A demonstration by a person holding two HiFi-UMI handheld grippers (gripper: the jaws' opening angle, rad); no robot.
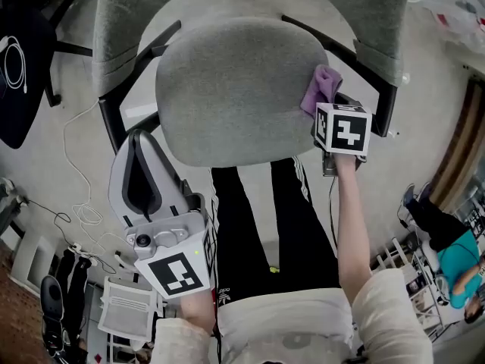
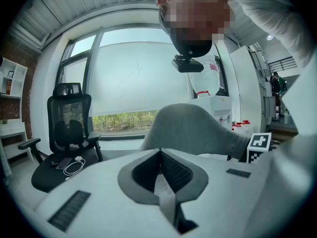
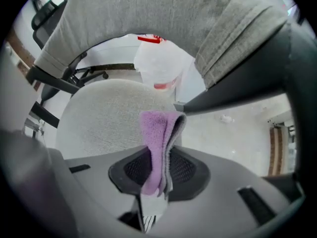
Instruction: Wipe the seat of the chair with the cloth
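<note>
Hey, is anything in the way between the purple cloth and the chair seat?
Nothing visible. The right gripper holds the cloth at the right edge of the seat, whose grey surface lies bare.

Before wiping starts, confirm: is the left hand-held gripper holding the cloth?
No, the cloth is clamped in the right hand-held gripper.

A black mesh office chair (image 2: pixel 67 128) stands before a window covered by a white roller blind (image 2: pixel 141 78). A coiled white charging cable (image 2: pixel 75 167) and a dark flat phone (image 2: pixel 63 163) lie on its seat. A thin white cord (image 1: pixel 87 215) trails in loops across the pale floor (image 1: pixel 45 158). A person in a teal shirt (image 1: pixel 461 268) is at the right edge of the head view.
</note>
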